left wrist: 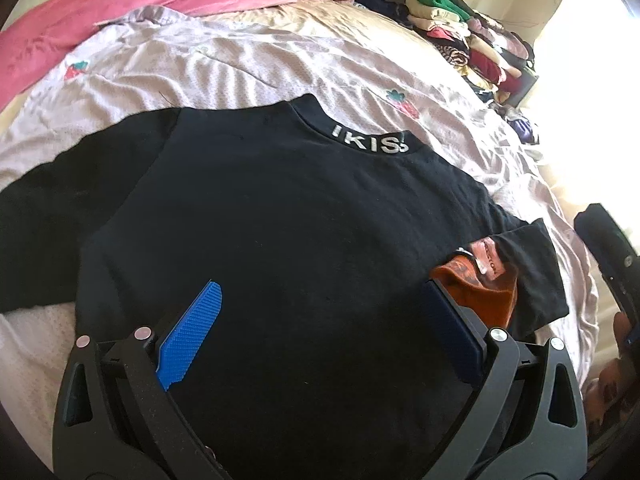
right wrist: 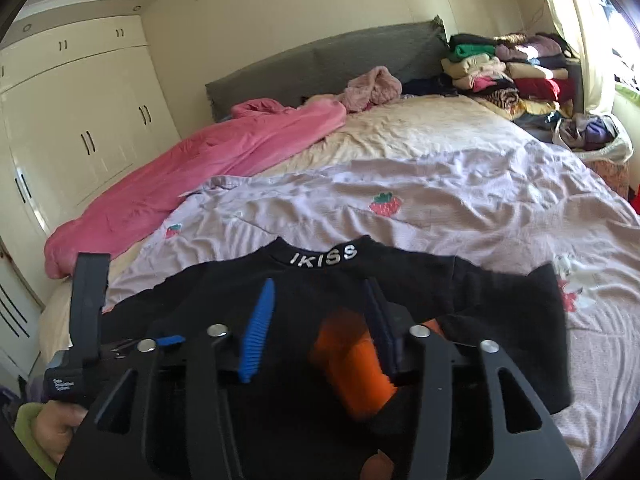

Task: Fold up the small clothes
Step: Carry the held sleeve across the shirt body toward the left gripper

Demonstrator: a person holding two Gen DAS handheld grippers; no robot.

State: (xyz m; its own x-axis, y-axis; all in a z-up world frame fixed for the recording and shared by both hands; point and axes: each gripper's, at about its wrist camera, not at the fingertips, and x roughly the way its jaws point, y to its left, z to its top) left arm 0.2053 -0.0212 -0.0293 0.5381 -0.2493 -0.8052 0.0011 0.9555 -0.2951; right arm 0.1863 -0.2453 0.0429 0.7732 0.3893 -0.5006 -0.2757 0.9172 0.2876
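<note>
A black T-shirt (left wrist: 304,216) with "IKISS" on its collar (right wrist: 324,256) lies spread flat on the bed, collar away from me. My left gripper (left wrist: 320,320) hovers over the shirt's lower middle. It is open wide, and only flat black cloth lies under the gap. An orange printed fold of fabric (left wrist: 476,288) sticks up by the shirt's right sleeve, just outside the left gripper's right finger. My right gripper (right wrist: 320,286) is over the same shirt, jaws apart. The orange fabric (right wrist: 352,364), blurred, lies in the gap against the right pad. The left pad (right wrist: 256,336) stands clear of it.
The shirt rests on a lilac strawberry-print sheet (right wrist: 440,200). A pink blanket (right wrist: 192,176) is bunched along the left side. Stacks of folded clothes (right wrist: 516,76) fill the far right corner by the window. A grey headboard (right wrist: 320,64) and white wardrobes (right wrist: 80,120) stand behind.
</note>
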